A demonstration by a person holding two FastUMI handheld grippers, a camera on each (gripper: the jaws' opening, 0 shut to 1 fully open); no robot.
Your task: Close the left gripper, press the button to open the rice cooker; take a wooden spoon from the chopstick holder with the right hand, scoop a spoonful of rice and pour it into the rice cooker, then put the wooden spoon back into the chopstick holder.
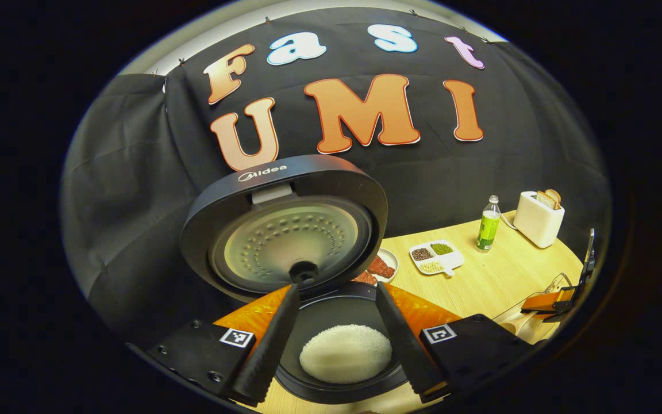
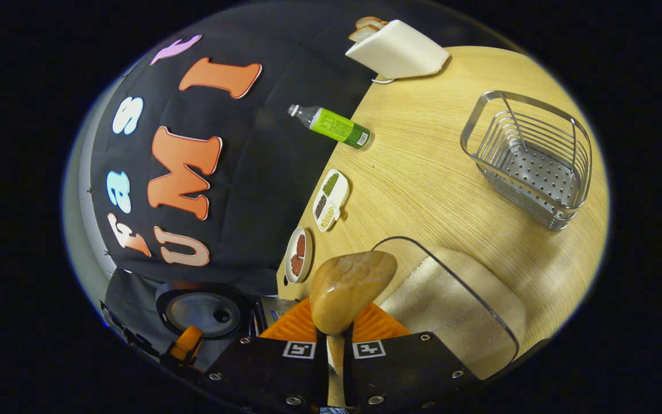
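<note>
Pale wood bench (image 2: 423, 172) against black cloth carries the cooker (image 1: 285, 230), its lid raised and a mound of rice (image 1: 346, 353) in the pot. Left tool (image 1: 337, 345) hovers over the pot, fingers spread wide apart. Right tool (image 2: 335, 345) is clamped on the spoon (image 2: 351, 287), bowl tipped forward above a clear rice container (image 2: 457, 305). Farther back stand a wire holder (image 2: 529, 161), bottle (image 2: 334, 125), toaster (image 2: 400, 52), a divided dish (image 2: 330, 198) and a plate (image 2: 298, 255).
</note>
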